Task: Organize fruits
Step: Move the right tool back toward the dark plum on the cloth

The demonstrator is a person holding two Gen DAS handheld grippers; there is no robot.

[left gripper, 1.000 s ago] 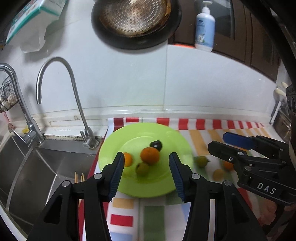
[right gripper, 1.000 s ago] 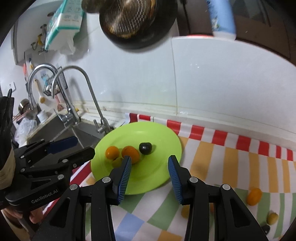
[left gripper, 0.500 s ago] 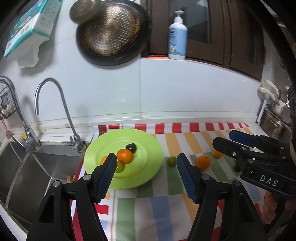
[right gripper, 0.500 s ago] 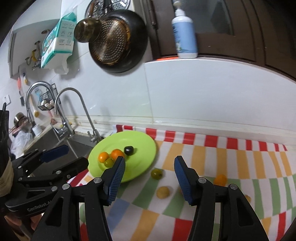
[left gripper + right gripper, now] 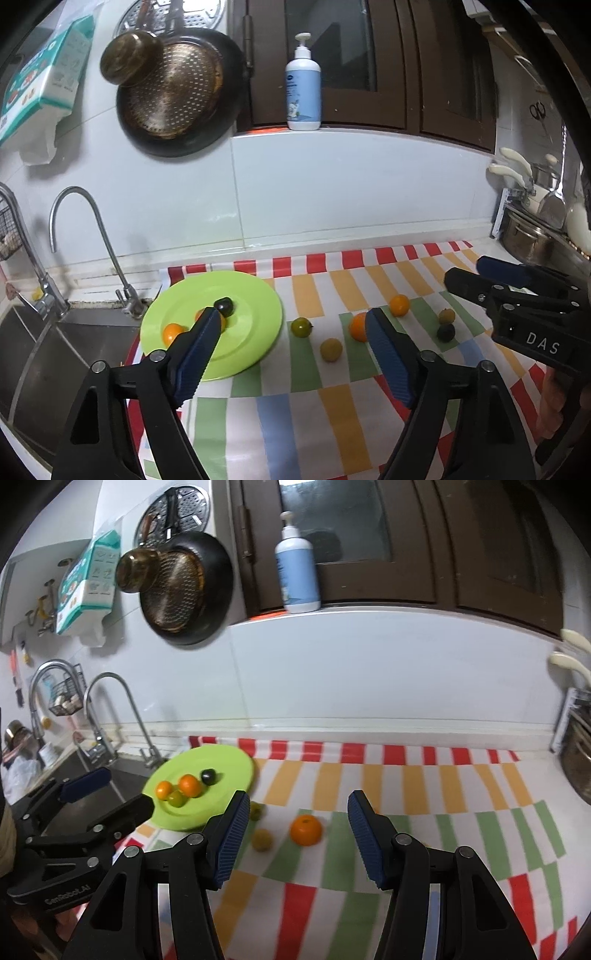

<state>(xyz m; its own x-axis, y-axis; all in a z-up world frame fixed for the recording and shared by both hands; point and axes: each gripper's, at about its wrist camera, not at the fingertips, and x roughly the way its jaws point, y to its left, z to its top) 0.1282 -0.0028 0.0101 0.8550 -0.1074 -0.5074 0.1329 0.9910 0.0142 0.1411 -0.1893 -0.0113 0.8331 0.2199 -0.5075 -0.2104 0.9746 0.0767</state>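
Observation:
A green plate (image 5: 255,332) lies at the left of the striped cloth (image 5: 314,406); on it sit a dark fruit (image 5: 224,306), a small orange one (image 5: 173,332) and more behind my finger. Loose on the cloth are a green fruit (image 5: 301,327), a yellow one (image 5: 330,349), an orange (image 5: 305,829), and several smaller ones (image 5: 399,305) to the right. My left gripper (image 5: 293,321) hovers above the cloth, jaws opening, nothing between them. My right gripper (image 5: 298,799) is open and empty, with the orange just beyond its fingertips. Each gripper shows in the other's view: left (image 5: 125,790), right (image 5: 465,269).
A steel sink (image 5: 55,354) with two taps (image 5: 92,236) borders the plate on the left. A pan (image 5: 173,92) hangs on the tiled wall and a soap bottle (image 5: 303,96) stands on the ledge. A steel pot (image 5: 532,232) sits at the far right.
Both grippers have drawn back from the plate and swung right over the cloth. Their jaws stand wider than before, and the loose fruits have come into view.

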